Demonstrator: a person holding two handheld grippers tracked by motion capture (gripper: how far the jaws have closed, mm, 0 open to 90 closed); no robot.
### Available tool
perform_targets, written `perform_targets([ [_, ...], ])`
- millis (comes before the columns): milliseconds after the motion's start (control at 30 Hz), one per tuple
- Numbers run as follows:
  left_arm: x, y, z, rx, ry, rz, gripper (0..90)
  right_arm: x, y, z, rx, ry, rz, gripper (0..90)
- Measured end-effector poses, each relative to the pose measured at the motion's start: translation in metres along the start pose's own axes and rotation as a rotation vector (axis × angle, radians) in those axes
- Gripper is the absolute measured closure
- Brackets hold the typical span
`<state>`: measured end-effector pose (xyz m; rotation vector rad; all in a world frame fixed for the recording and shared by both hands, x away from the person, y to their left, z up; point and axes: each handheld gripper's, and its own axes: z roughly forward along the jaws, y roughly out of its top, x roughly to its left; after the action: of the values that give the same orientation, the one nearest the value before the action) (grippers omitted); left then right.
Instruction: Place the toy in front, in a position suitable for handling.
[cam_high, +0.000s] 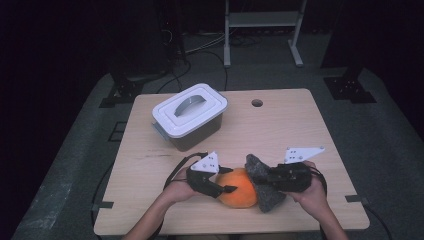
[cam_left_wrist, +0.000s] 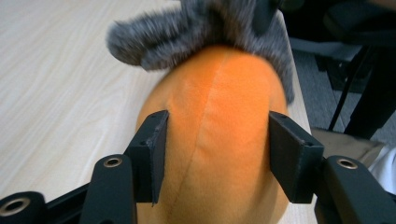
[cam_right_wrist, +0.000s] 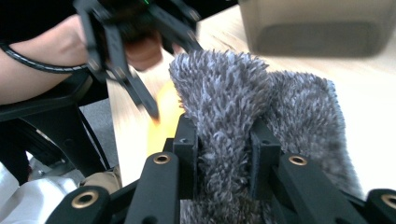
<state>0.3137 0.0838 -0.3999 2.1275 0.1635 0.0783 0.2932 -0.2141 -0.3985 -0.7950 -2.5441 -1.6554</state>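
An orange plush ball (cam_high: 239, 189) lies near the table's front edge, with a grey fuzzy cloth (cam_high: 270, 200) wrapped against its right side. My left gripper (cam_high: 229, 180) reaches in from the left, one jaw on each side of the ball. In the left gripper view both pads (cam_left_wrist: 152, 149) press into the orange plush ball (cam_left_wrist: 219, 93), and the grey fuzzy cloth (cam_left_wrist: 187, 32) lies over its far end. My right gripper (cam_right_wrist: 224, 154) is shut on a fold of the grey fuzzy cloth (cam_right_wrist: 233, 88), which stands up between its jaws. The right gripper (cam_high: 262, 180) holds it from the right.
A grey storage box with a white handled lid (cam_high: 190, 117) stands at the back left of the wooden table (cam_high: 300, 130), and its wall (cam_right_wrist: 317, 28) shows beyond the cloth. A cable hole (cam_high: 257, 103) sits at the table's back edge. Dark floor and stands surround the table.
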Motion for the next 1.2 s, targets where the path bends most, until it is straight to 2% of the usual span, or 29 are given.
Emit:
perform_targets([
  [67,0.002,0.001,-0.005,-0.013,0.007,-0.004,44.1,-0.008,-0.007,-0.001,0.012,-0.01,0.035,69.2],
  [167,0.001,0.001,-0.004,-0.016,0.005,-0.005,44.0,-0.011,-0.01,-0.002,0.019,-0.026,0.051,69.4],
  [233,-0.001,0.002,-0.003,-0.017,0.0,0.0,43.7,-0.005,-0.003,-0.004,-0.001,-0.029,0.025,69.4],
  [300,-0.001,0.002,-0.003,-0.017,-0.003,0.004,42.5,0.003,0.004,-0.004,-0.024,-0.002,0.005,69.3],
  [333,-0.001,0.002,-0.002,-0.018,-0.004,0.003,41.4,0.006,0.005,-0.002,-0.011,0.001,-0.01,69.2],
  [400,0.0,0.001,-0.002,-0.011,-0.008,-0.003,37.7,0.007,0.003,0.006,0.035,-0.004,-0.026,69.2],
  [433,0.001,-0.001,-0.002,-0.008,-0.016,-0.007,34.5,0.006,0.0,0.009,0.045,0.002,-0.02,69.2],
  [500,0.002,-0.003,-0.001,-0.017,-0.016,-0.017,28.7,0.001,-0.005,0.01,0.05,0.021,0.001,69.2],
  [567,0.005,-0.005,0.0,-0.018,-0.022,-0.026,21.7,-0.002,-0.007,0.007,0.055,0.02,0.01,69.2],
  [733,0.014,-0.017,0.003,0.001,-0.075,-0.086,14.0,-0.01,-0.014,0.001,0.059,0.036,0.037,69.2],
  [800,0.015,-0.019,0.002,-0.007,-0.097,-0.091,17.9,-0.012,-0.015,0.0,0.06,0.034,0.047,69.1],
  [833,0.014,-0.019,0.001,-0.003,-0.09,-0.076,24.4,-0.012,-0.015,-0.001,0.063,0.033,0.049,69.2],
  [900,0.013,-0.016,-0.002,-0.003,-0.079,-0.076,33.3,-0.009,-0.012,-0.001,0.054,0.017,0.039,69.2],
  [967,0.011,-0.013,-0.003,-0.009,-0.066,-0.067,38.1,-0.001,-0.004,-0.003,0.025,-0.014,0.013,69.5],
  [1067,0.006,-0.006,-0.002,-0.01,-0.045,-0.04,39.6,0.008,0.005,-0.001,-0.018,-0.004,-0.009,69.5],
  [1133,0.005,-0.004,-0.003,-0.003,-0.024,-0.024,39.8,0.013,0.007,0.003,-0.007,-0.011,-0.032,69.2],
  [1200,0.006,-0.004,-0.007,-0.012,-0.015,-0.029,40.5,0.011,0.005,0.005,0.001,-0.012,-0.026,69.3],
])
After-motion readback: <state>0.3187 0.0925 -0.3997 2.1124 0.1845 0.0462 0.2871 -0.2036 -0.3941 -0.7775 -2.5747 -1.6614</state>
